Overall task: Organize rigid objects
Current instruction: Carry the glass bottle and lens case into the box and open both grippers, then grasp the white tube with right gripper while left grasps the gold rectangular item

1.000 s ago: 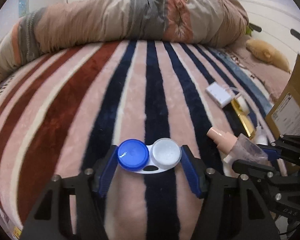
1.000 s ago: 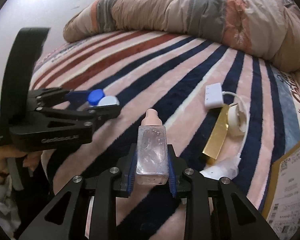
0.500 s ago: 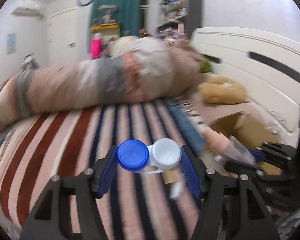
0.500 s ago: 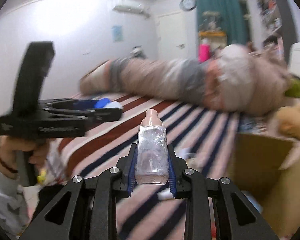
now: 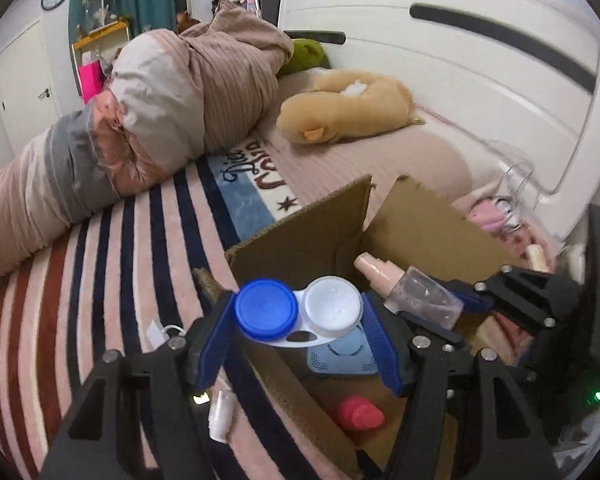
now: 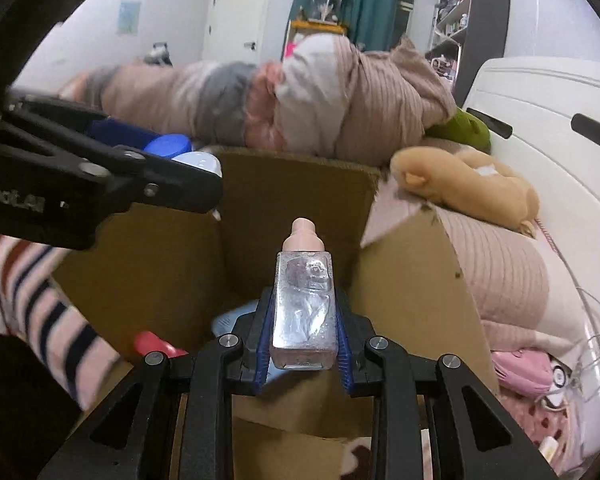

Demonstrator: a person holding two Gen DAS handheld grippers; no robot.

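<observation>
While over box [image 5: 300, 236]: left claw [image 5: 298, 320] clamped on lens case [image 5: 296, 312], right claw [image 6: 303, 332] on bottle [image 6: 304, 304]; crowded together, risking collision or drop outside.

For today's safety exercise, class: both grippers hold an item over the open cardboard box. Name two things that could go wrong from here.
1. The left gripper holds the contact lens case near the wall of the cardboard box; released here, it might fall outside onto the striped blanket.
2. The right gripper grips the clear bottle only near its base; it could pivot, or drop onto the red item already inside.
</observation>
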